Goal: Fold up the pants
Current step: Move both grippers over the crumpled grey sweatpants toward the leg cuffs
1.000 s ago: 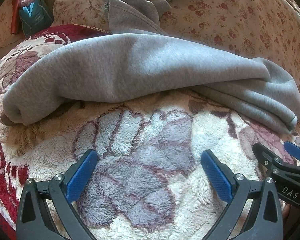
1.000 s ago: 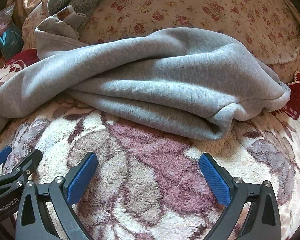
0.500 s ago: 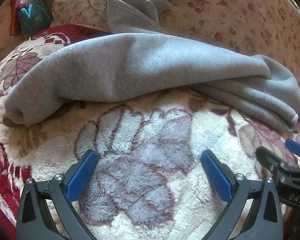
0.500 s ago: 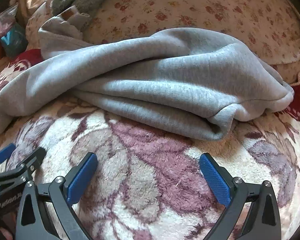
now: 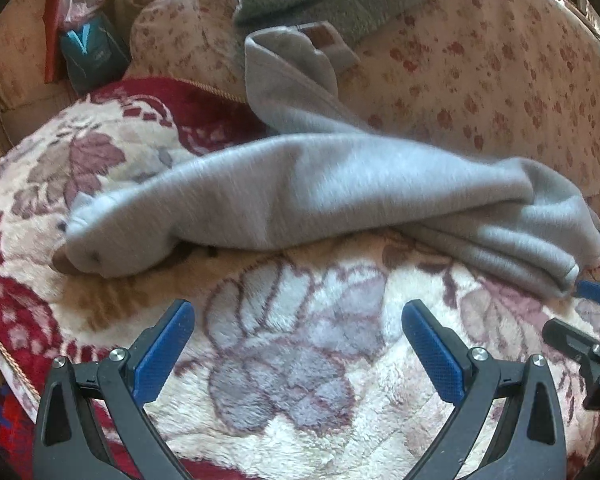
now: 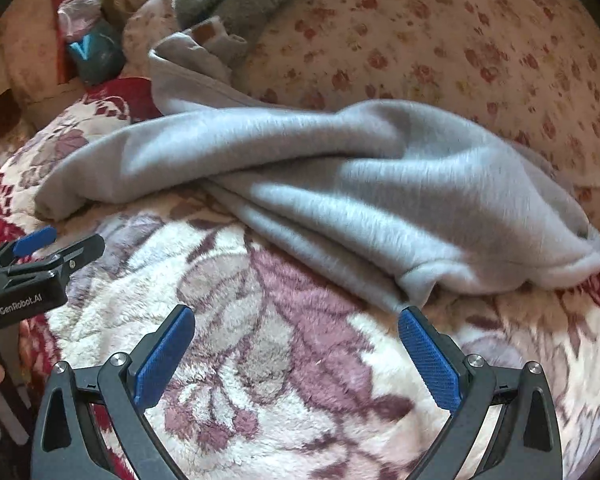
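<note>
matt grey fleece pants lie on a shaggy plush blanket.

Inside a lived-in home: plush floral blanket, rose-print cushions (sofa or bed, unclear), crumpled grey pants and clutter behind.

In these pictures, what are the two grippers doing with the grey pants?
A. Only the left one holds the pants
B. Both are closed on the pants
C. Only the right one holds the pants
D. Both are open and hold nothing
D: the left gripper and the right gripper both have spread jaws over the floral blanket, short of the grey pants.
</note>
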Motion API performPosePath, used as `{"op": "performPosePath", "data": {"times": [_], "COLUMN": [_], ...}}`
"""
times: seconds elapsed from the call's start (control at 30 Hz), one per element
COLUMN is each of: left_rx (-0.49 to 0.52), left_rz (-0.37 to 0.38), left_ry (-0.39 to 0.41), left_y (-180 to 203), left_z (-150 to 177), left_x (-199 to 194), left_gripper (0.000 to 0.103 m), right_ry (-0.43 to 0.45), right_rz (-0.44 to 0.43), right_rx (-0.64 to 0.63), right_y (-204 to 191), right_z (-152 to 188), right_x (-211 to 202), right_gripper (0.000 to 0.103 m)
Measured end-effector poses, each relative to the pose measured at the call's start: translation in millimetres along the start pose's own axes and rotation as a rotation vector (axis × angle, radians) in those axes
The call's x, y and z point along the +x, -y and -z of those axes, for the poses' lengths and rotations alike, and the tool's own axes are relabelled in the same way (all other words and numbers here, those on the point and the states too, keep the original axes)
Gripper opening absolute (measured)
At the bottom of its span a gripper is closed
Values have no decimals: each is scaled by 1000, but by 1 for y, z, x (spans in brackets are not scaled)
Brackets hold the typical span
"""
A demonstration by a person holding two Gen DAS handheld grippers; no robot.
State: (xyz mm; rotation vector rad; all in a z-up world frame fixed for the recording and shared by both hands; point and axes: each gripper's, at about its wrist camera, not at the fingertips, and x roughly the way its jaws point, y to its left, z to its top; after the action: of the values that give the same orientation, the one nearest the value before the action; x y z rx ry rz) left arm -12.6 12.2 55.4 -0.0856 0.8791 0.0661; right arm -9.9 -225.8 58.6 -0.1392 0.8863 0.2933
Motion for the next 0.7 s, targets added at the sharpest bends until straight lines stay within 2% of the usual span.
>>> {"op": "performPosePath", "data": {"times": [0.07,0.1,0.23,0.4,0.7], "left_rx": [-6,-29,-42,-60,-3], "left_rz": [2,26,8,16,-5], "left_ry": [-7,-18,7,48,109], "left_y": [-3,-6,-14,-15,3], "left_z": [-6,-10,-18,-27,-32], "left_x": [-2,0,-3,-15,-30], "left_gripper": [103,103,103,103,103], "right_ry": [13,23,51,102,126], "right_rz": [6,2,0,0,-15], "right_rx": [-55,-86,-131,-91,-22], "right_y": [2,4,13,26,28], "right_z": [-10,-17,-41,-58,-58], "right_x": [-1,-2,-8,-26,-37], "right_gripper": [103,103,103,103,103]}}
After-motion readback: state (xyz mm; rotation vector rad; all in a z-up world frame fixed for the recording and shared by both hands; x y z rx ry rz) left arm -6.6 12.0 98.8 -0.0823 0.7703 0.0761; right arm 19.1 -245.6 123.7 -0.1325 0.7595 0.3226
